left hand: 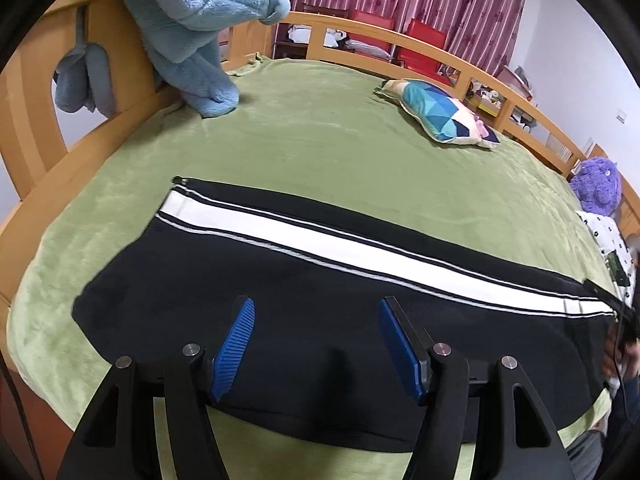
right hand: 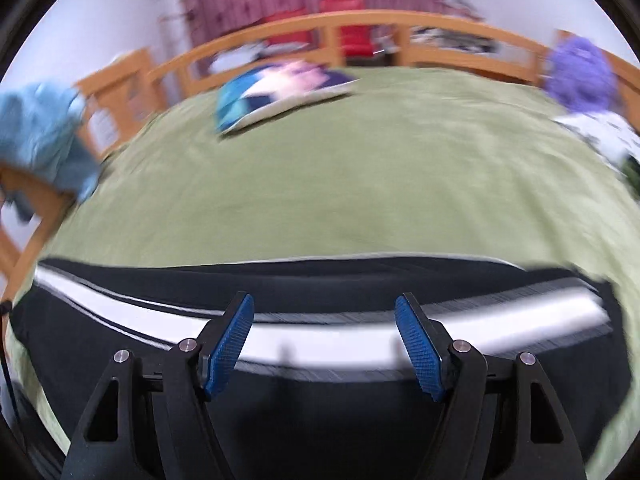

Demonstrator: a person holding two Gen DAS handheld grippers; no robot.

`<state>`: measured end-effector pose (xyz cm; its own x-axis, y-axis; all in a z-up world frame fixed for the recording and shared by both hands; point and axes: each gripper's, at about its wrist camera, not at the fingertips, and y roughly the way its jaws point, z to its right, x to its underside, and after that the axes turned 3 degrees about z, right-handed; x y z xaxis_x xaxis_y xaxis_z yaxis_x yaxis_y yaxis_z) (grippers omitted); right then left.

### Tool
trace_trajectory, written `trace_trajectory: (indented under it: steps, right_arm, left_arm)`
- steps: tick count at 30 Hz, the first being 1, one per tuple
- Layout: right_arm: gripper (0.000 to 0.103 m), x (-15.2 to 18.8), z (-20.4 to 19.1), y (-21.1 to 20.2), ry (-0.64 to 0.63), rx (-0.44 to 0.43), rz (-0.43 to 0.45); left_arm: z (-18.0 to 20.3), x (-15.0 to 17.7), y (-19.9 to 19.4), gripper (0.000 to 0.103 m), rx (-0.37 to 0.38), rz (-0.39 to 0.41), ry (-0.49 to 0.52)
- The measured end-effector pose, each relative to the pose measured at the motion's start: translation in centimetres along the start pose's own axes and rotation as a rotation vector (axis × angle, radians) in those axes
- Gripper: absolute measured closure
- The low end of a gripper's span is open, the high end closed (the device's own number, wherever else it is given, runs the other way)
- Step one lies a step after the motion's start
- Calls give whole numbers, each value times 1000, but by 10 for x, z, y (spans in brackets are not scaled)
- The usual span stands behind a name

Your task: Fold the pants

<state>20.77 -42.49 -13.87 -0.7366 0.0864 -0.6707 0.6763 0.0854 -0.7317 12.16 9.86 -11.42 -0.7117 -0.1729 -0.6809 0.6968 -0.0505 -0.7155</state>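
Note:
Black pants (left hand: 240, 280) with a white side stripe (left hand: 320, 248) lie flat along the near edge of a bed with a green blanket (left hand: 320, 140). My left gripper (left hand: 316, 304) is open and empty, hovering over the black cloth near its front edge. In the right wrist view the same pants (right hand: 320, 432) lie across the bottom with the white stripe (right hand: 340, 344) running left to right. My right gripper (right hand: 324, 300) is open and empty above the stripe. This view is motion-blurred.
A patterned cushion (left hand: 444, 114) lies on the far blanket and also shows in the right wrist view (right hand: 280, 88). Blue plush (left hand: 200, 32) hangs at the wooden bed frame (left hand: 36, 128). A purple plush toy (left hand: 596, 184) and spotted cloth (left hand: 608, 236) are at the right.

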Motion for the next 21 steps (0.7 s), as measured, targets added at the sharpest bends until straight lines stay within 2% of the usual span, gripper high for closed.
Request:
trace_trajectory:
  steps: [4, 8, 9, 10, 11, 12, 13, 18, 21]
  right_arm:
    - [31, -10, -27, 50, -121, 0, -79]
    - [33, -6, -36, 84, -179, -12, -174]
    - [36, -4, -38, 86, -201, -1, -180]
    - [49, -2, -40, 86, -227, -4, -178]
    - [66, 0, -43, 82, -254, -5, -174]
    - [75, 3, -46, 78, -286, 31, -160]
    - [95, 4, -48, 77, -309, 53, -156]
    - [99, -7, -46, 56, -292, 44, -94]
    - [99, -22, -42, 38, -223, 13, -25]
  left_arm:
    - [-5, -1, 10, 41, -8, -3, 30]
    - [-10, -1, 26, 41, 8, -29, 8]
    - [-11, -1, 30, 41, 12, -36, 3]
    - [-12, -1, 32, 41, 15, -36, 0]
    - [-13, -1, 34, 41, 19, -35, -3]
    - [-13, 0, 35, 41, 23, -34, -6]
    - [-14, 0, 35, 41, 27, -34, -8]
    - [-23, 0, 32, 41, 24, -27, -15]
    - [-33, -1, 25, 41, 2, -16, -18]
